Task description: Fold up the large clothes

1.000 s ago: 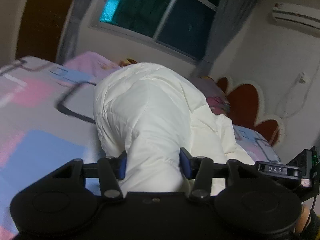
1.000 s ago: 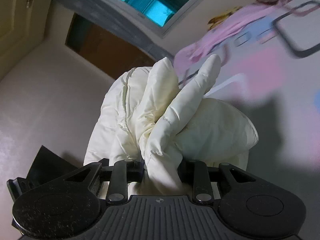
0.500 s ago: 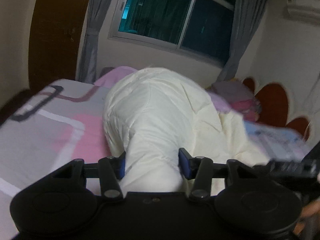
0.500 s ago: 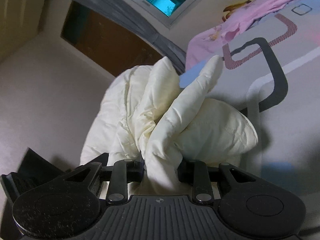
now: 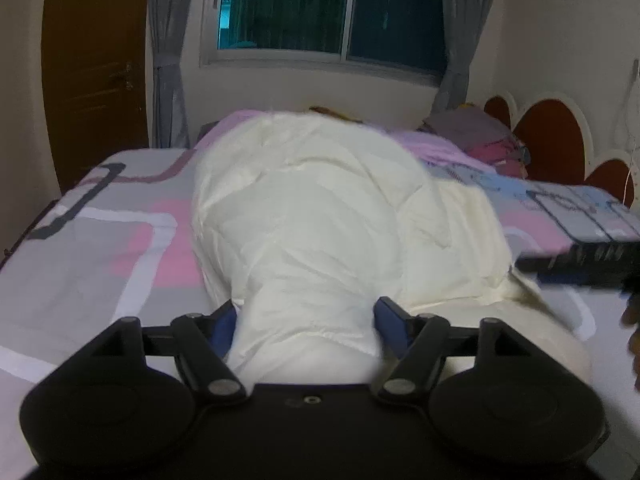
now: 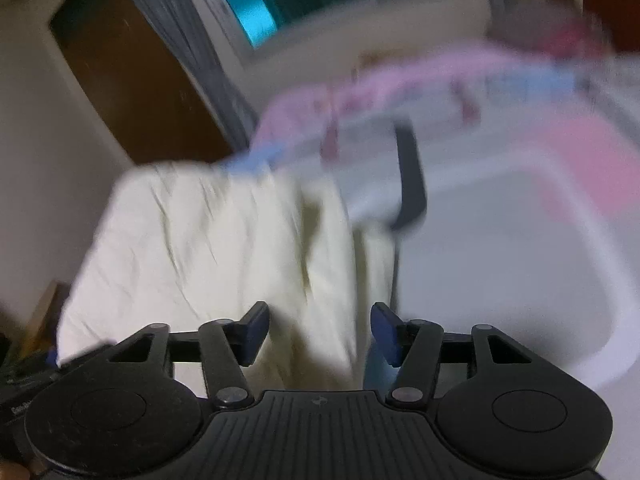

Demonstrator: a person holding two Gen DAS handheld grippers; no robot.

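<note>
Between opening jaws of each hand-held gripper (image 5: 304, 320) (image 6: 318, 332): white padded garment (image 5: 304, 216), bunched.

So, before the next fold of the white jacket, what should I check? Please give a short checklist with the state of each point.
1. Left gripper letting go: jaws opening, jacket bulging between them: cannot tell.
2. Right gripper letting go: jaws opening, pads clear of cloth: ok.
3. Jacket resting on bed: ok.
4. Fold lying flat: bunched, puffy: not ok.
5. Right view sharp enough to aim: blurred: not ok.
</note>
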